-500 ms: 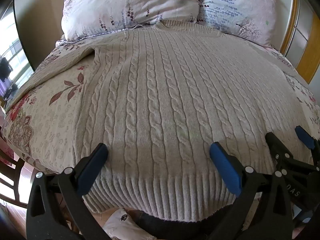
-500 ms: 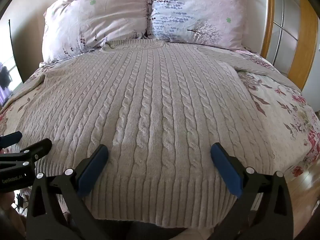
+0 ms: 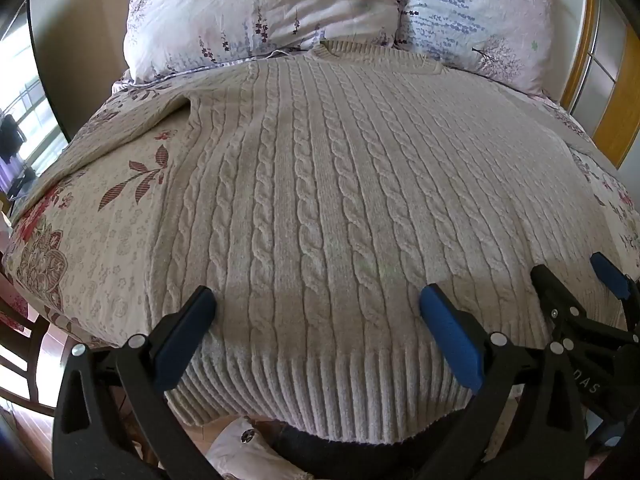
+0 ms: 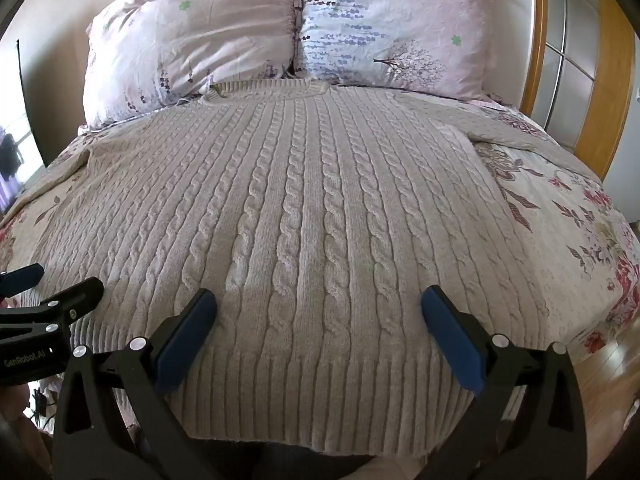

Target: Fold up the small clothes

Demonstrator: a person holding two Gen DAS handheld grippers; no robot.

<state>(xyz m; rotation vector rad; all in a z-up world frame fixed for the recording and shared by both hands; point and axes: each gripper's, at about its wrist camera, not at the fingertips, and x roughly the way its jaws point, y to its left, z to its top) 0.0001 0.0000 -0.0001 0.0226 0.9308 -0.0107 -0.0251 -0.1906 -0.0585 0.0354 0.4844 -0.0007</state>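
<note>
A beige cable-knit sweater [image 3: 340, 200] lies spread flat on the bed, collar toward the pillows, ribbed hem [image 3: 320, 392] hanging over the near edge. It also shows in the right wrist view [image 4: 304, 216]. My left gripper [image 3: 316, 304] is open and empty, its blue pads just above the left part of the hem. My right gripper [image 4: 318, 304] is open and empty above the right part of the hem. The right gripper also shows at the right edge of the left wrist view [image 3: 580, 280], and the left gripper at the left edge of the right wrist view [image 4: 52, 284].
Two floral pillows [image 3: 260, 16] [image 4: 392, 28] stand at the head of the bed. A floral bedspread [image 3: 88, 224] lies under the sweater. A wooden door frame [image 4: 612, 80] is on the right. A chair [image 3: 20, 344] and wooden floor are at lower left.
Both grippers have shifted only very slightly; the sweater lies as before and both stay open.
</note>
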